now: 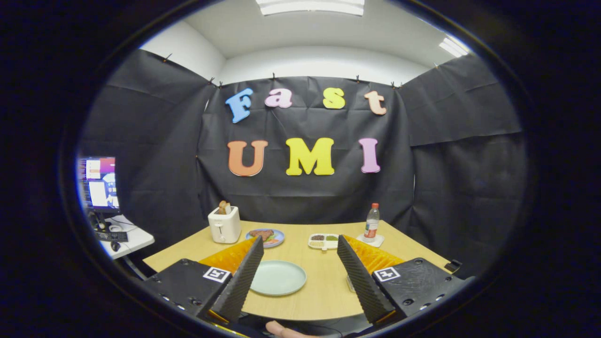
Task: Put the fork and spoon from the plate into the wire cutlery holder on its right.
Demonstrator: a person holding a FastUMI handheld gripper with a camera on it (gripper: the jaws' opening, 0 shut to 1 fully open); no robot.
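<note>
Held up over the near edge of the table, the gripper (300, 281) has its fingers spread wide with nothing between them, and they point across the tabletop toward the back wall. Between the fingers and just ahead of them sits a pale green plate (278, 278), and as far as I can make out its face is bare: no fork or spoon lies on it that I can see. The wire cutlery holder should stand to the plate's right, but the right finger covers that spot; only a small pale scrap (349, 283) peeks out at that finger's inner edge, too little to name. So I would judge the work either finished or hidden from where I stand, and I cannot say which. The wooden table (324, 286) is light, smooth and rounded at its near edge. Farther back on it are a white toaster (224, 225) with bread poking up, a blue plate of food (265, 237) just beside it, a white divided tray (324, 241) with small portions, and a clear bottle with a red cap (371, 222) on a white coaster. Black cloth drapes the booth on three sides, with white ceiling and strip lights above. Off to the left a side desk (129, 239) carries a lit monitor (98, 183), a keyboard and a mouse
</note>
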